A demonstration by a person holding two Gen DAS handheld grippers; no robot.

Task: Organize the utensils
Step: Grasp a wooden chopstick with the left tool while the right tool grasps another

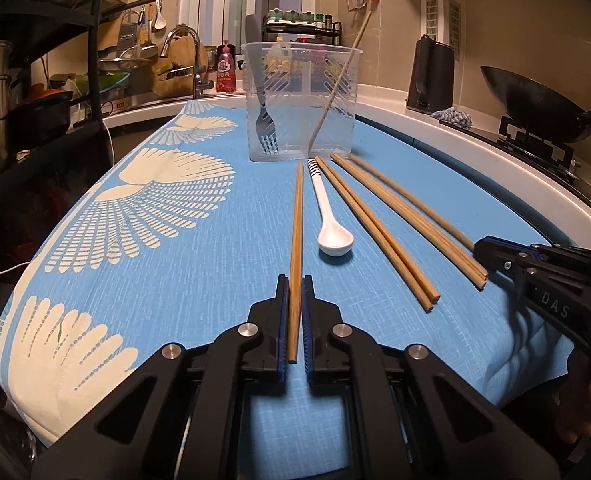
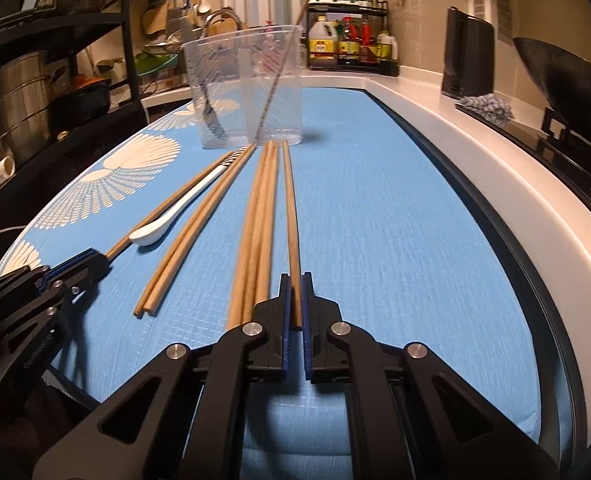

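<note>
White letters "DAS" stand on the right claw's [image 1: 480,246] black body; other labels are unreadable.

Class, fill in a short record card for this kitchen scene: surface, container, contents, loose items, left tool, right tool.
surface: blue cloth
container: clear plastic tub
contents: fork, one chopstick
loose items: white spoon, two pairs of chopsticks
left tool: around the leftmost chopstick, on the cloth
right tool: around the rightmost chopstick, on the cloth
</note>
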